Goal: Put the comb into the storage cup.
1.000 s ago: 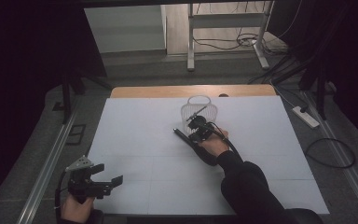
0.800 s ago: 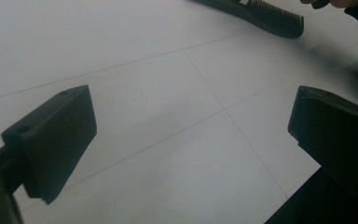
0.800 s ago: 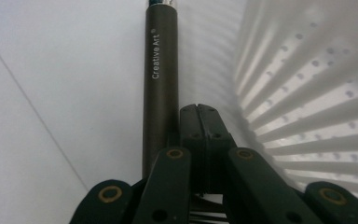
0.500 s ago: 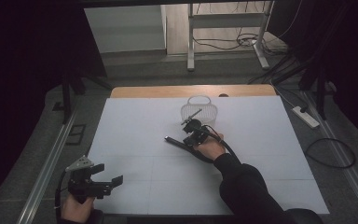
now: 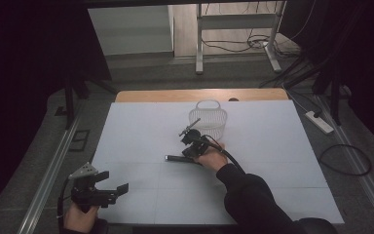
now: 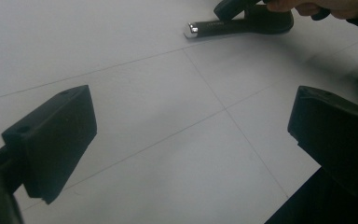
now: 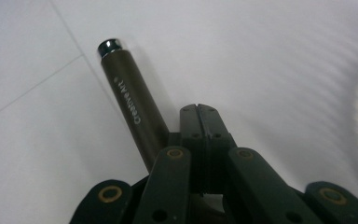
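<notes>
While our right gripper (image 5: 191, 145), jaws pressed together, nudges the pen (image 7: 131, 111) across the tabletop (image 5: 272, 146), the basket (image 5: 208, 122) awaits and our left gripper (image 5: 108, 187) idles wide.

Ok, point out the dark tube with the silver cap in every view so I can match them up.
High view: the dark tube lies mid-table, left of the right gripper, in front of the basket.
Left gripper view: top edge, right of centre, silver cap pointing left.
Right gripper view: left of centre, passing beside and under the shut jaws.
Shared landmark: the silver cap and the thin grid lines on the white table.
</notes>
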`<state>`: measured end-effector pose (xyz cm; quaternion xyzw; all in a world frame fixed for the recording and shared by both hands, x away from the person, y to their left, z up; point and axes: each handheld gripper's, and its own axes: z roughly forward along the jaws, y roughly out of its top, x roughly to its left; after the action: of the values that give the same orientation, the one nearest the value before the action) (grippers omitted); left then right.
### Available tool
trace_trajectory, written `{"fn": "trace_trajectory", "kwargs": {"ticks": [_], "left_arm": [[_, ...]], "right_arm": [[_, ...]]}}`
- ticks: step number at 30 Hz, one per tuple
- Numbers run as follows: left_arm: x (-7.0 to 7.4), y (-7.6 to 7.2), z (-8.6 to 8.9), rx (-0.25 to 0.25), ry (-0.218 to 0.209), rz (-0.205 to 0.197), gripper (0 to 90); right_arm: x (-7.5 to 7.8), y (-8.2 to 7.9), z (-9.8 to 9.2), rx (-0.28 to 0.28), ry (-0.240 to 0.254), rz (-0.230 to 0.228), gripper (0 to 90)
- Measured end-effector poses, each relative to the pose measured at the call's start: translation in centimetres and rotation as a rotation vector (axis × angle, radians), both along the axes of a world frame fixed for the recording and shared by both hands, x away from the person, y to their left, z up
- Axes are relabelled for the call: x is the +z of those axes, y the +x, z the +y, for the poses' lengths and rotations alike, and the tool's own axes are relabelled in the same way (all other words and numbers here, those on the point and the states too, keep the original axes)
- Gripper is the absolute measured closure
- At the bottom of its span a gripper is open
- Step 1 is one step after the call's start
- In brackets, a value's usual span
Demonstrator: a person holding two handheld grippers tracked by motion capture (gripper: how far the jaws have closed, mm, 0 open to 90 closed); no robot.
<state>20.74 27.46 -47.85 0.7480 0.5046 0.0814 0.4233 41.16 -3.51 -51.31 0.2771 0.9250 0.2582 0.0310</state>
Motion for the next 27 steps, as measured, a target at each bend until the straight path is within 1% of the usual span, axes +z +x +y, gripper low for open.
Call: {"fn": "trace_trajectory", "kwargs": {"ticks": [7, 11, 15, 21, 24, 27], "left_arm": [[0.0, 0.0, 0.0, 0.000, 0.001, 0.000, 1.8], [0.0, 0.0, 0.0, 0.000, 0.000, 0.000, 1.8], [0.0, 0.0, 0.0, 0.000, 0.001, 0.000, 1.9], [0.0, 0.0, 0.0, 0.001, 0.000, 0.002, 1.9], [0.0, 0.0, 0.0, 0.002, 0.001, 0.002, 2.0], [0.0, 0.0, 0.0, 0.002, 0.002, 0.003, 2.0]], "right_arm": [[-0.2, -1.5, 1.3, 0.043, -0.012, 0.001, 89.5], [-0.1, -2.6, 1.6, 0.067, -0.028, 0.001, 89.5], [-0.1, -3.6, 1.5, 0.083, -0.041, 0.004, 89.5], [0.1, -5.0, 0.5, 0.104, -0.066, 0.001, 89.5], [0.2, -5.8, -0.5, 0.106, -0.065, 0.007, 89.5], [0.2, -6.6, -1.6, 0.102, -0.059, 0.024, 89.5]]}}
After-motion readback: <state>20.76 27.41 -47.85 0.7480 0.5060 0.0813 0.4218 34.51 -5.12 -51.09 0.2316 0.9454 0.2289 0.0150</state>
